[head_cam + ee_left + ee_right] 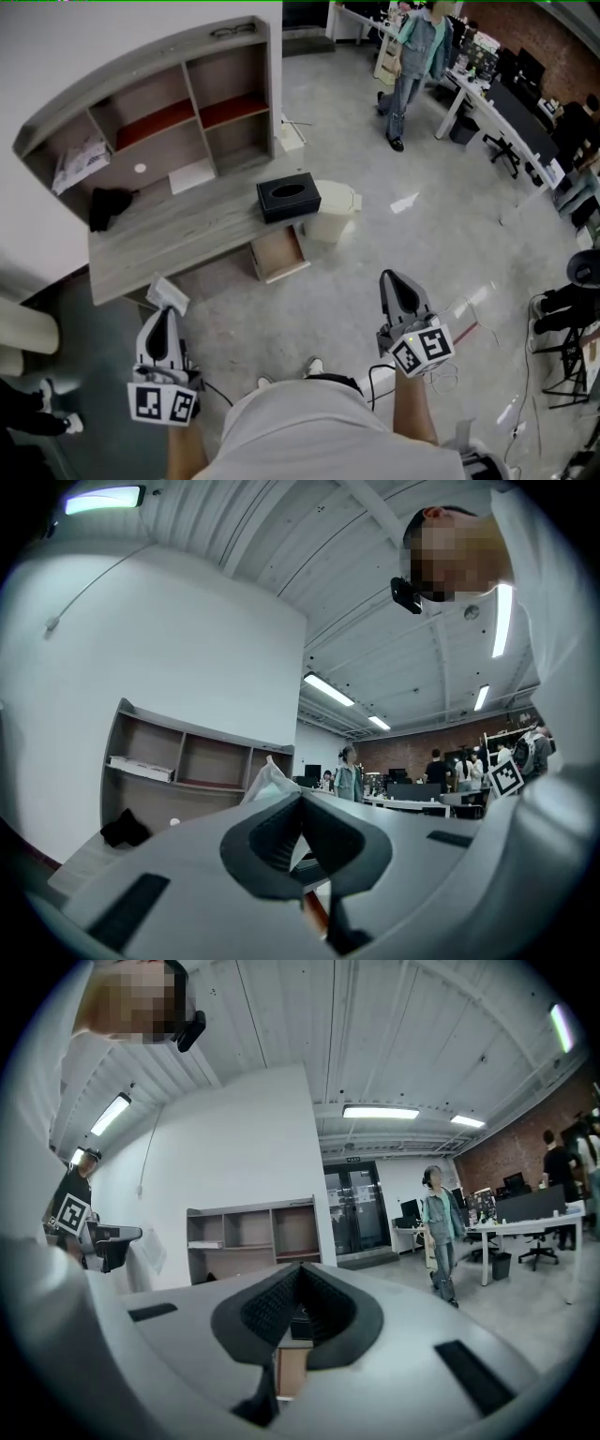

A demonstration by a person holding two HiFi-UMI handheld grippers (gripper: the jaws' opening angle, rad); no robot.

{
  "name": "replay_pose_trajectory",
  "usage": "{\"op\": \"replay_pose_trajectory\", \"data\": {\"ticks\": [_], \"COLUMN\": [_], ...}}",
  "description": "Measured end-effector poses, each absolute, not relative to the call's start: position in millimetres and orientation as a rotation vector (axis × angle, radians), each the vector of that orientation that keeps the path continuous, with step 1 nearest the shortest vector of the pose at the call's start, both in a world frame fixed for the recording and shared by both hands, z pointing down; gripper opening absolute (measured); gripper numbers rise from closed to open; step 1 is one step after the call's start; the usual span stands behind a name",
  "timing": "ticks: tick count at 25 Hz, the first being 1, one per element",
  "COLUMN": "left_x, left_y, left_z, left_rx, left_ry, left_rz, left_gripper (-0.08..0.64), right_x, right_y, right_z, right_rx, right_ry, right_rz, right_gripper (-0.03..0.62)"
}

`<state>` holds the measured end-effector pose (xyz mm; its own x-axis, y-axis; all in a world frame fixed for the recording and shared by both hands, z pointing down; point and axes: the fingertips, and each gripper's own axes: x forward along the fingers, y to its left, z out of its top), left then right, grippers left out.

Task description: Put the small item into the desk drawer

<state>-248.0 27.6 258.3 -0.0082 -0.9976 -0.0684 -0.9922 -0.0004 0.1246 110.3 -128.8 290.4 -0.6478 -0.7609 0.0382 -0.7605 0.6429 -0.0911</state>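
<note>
Grey wood makes the desk (169, 234), and under its front edge the drawer (281, 255) is already pulled out, with its pale inside showing and, as far as I can see, nothing in it. So the opening part looks done. The pick-up looks done too: the small item (170, 294), a white crumpled thing like a little packet, is pinched at the tips of the left gripper (165, 314). In the left gripper view its jaws are pressed together on it and the white corner sticks up above them.

What is left, in my judgement, is the carrying and the placing. The item is well apart from the drawer, lower and to the left of it in the head view, so it must travel across to the drawer, go down inside, and be let go. Whether the drawer must be pushed in afterwards, the task does not say.

Both grippers are held out level in front of the person, one at each side of the body, pointing toward the desk. The right gripper (392, 279) has its jaws closed together with nothing between them, and through the gap under them its own view looks at the drawer.
</note>
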Motion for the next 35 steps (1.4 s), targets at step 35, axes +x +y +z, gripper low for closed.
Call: {"op": "replay_pose_trajectory", "data": {"ticks": [35], "left_x": [-219.2], "left_y": [27.5], "left_z": [280.8], "left_rx": [2.228], "left_ry": [-2.085], "left_rz": [-0.169], "left_gripper": [0.018], "right_x": [78.3], "right_y": [-94.1], "right_z": [312.3], "right_rx": [-1.195], "right_ry": [2.982], "right_rz": [-0.183], "right_gripper": [0.021]}}
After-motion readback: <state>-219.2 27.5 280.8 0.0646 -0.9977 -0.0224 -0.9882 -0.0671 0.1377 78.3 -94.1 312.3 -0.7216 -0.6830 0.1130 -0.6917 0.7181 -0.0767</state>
